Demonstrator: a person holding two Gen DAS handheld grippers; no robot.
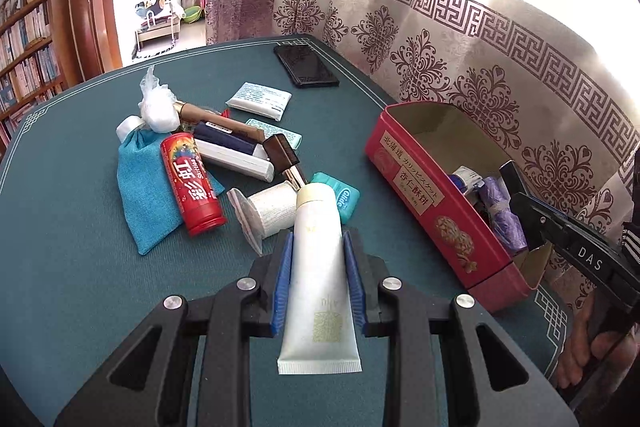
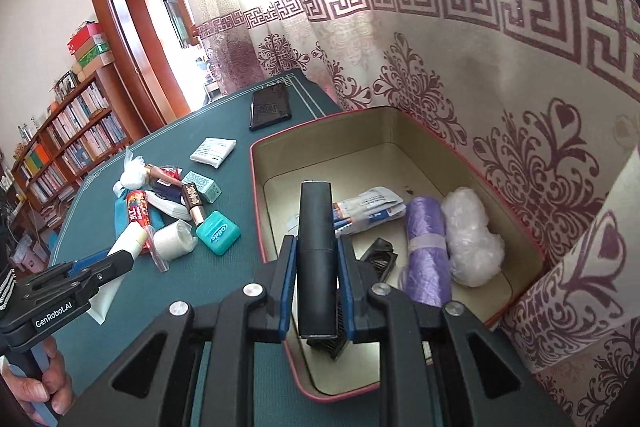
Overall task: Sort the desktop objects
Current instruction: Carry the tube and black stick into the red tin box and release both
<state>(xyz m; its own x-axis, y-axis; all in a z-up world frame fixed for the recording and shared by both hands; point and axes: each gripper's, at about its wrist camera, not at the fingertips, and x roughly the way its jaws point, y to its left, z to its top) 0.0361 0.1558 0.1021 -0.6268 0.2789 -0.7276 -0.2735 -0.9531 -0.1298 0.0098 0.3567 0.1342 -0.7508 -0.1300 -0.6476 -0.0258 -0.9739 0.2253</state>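
Risk: right gripper (image 2: 316,291) clamps black comb (image 2: 316,259) over red tin (image 2: 516,301); left gripper (image 1: 318,279) pinches slick white tube (image 1: 318,283), which may slide out

**What your two grippers look like**

Your left gripper (image 1: 318,281) is black, with thick arms that have long holes cut in them. Four round silver screws shine on top. Its fingers have bright blue pads (image 1: 282,283) on the inside. Your right gripper (image 2: 316,287) looks just the same. White letters run along their sides: "DAS" on one, "GenRobot.AI" on the other. By your right hand (image 1: 592,351) you wear a dark sleeve (image 1: 632,243) with thin white stripes.
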